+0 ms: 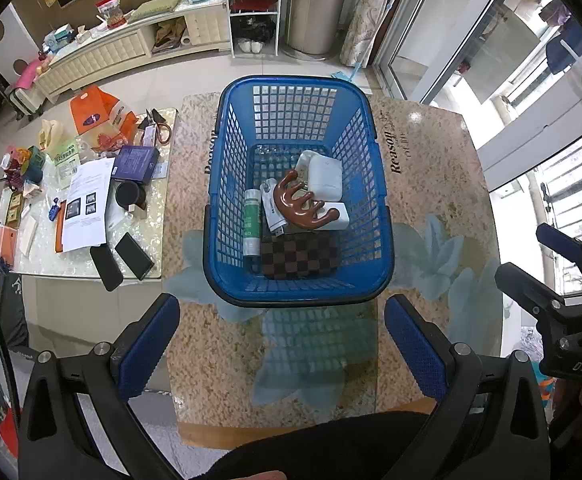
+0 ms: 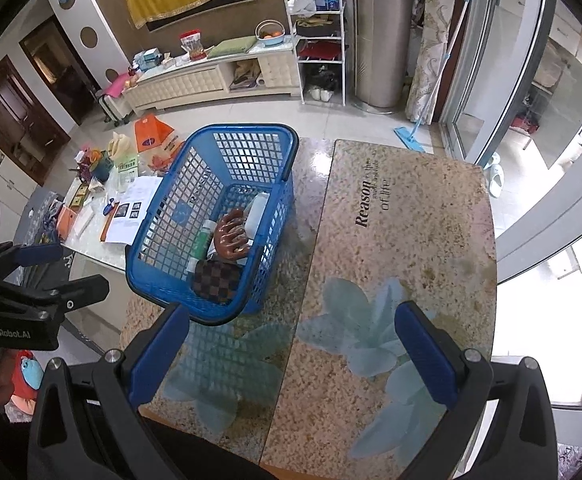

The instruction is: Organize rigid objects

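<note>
A blue plastic basket (image 1: 227,152) stands on the glass-topped table (image 1: 431,208). In it lie a brown wooden massager (image 1: 301,204), a white box (image 1: 323,178), a white-and-green tube (image 1: 252,222), a white USB device (image 1: 273,210) and a brown checkered wallet (image 1: 299,254). My left gripper (image 1: 283,344) is open and empty, just in front of the basket. My right gripper (image 2: 291,354) is open and empty over the bare table, right of the basket (image 2: 171,216). Each gripper shows at the edge of the other's view: the right gripper (image 1: 539,256), the left gripper (image 2: 67,268).
A lower side table (image 1: 151,248) to the left holds papers, two black phones (image 1: 121,260), a purple box (image 1: 135,164), scissors and bags. Beyond are a TV cabinet (image 1: 123,52), a white shelf rack (image 1: 253,8) and glass doors at the right.
</note>
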Demonstrator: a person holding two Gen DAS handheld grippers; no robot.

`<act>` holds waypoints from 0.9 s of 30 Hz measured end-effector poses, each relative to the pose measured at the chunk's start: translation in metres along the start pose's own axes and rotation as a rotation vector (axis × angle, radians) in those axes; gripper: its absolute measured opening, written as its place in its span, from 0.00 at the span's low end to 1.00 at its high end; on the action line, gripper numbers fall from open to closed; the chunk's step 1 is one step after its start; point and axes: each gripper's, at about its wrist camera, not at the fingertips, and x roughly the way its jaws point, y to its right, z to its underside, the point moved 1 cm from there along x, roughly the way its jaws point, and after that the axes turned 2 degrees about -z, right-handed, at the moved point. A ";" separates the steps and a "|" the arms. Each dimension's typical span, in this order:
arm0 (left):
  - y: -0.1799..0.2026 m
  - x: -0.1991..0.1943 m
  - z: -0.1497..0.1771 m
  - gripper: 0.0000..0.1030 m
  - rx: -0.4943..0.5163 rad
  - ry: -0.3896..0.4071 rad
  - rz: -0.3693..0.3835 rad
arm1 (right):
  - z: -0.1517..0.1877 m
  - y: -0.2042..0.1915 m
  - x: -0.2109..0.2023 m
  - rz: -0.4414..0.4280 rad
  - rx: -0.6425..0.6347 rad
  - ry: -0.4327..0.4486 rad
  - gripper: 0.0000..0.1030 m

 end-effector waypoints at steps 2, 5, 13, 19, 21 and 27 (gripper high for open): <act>-0.001 0.004 -0.003 1.00 0.004 -0.006 -0.002 | -0.003 -0.001 0.004 -0.001 0.001 -0.005 1.00; -0.006 0.012 -0.010 1.00 0.005 -0.022 -0.010 | -0.006 0.000 0.008 0.000 0.004 -0.016 1.00; -0.021 0.045 -0.032 1.00 0.017 -0.069 -0.022 | -0.015 -0.001 0.028 0.007 0.015 -0.062 1.00; -0.033 0.072 -0.048 1.00 0.019 -0.109 -0.028 | -0.021 0.000 0.045 0.018 0.024 -0.100 1.00; -0.037 0.079 -0.051 1.00 0.017 -0.121 -0.030 | -0.021 0.000 0.050 0.020 0.027 -0.111 1.00; -0.034 0.089 -0.050 1.00 0.021 -0.160 -0.007 | -0.022 0.002 0.061 0.021 0.034 -0.144 1.00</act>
